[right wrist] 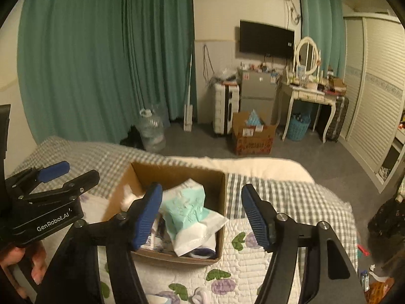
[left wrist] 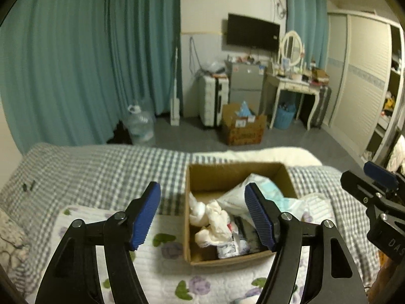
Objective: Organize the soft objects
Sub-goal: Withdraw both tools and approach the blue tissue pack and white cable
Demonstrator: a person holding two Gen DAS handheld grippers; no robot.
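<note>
While both tools are held over the bed, nothing is gripped by either one. The left gripper (left wrist: 202, 217) is seen with its blue pads wide apart and empty, and the right gripper (right wrist: 201, 217) is seen the same way, spread and empty. No earlier view is given, so only this much can be told of them. Just under and past the fingers, a cardboard box (left wrist: 202, 174) is set on a flowered quilt (left wrist: 162, 276) that is spread over the checked bed cover (left wrist: 101, 167). Soft things are piled inside the box: a white cloth bundle (left wrist: 212, 217) is found on its left side, and a white and pale green soft pack (right wrist: 187, 202) is leaned against its right side, with one corner poked over the rim. The pack is seen below the gap of the right gripper, not touched by it. On the side of the left tool, in the right wrist view, the words "GenRobot.AI" (right wrist: 52, 225) can be read, and a hand (right wrist: 22, 266) is wrapped around its handle. Far back on the floor, a second box (right wrist: 253, 136) with unreadable labels is placed near a small fridge (right wrist: 257, 93), under a dark screen (right wrist: 265, 40).
</note>
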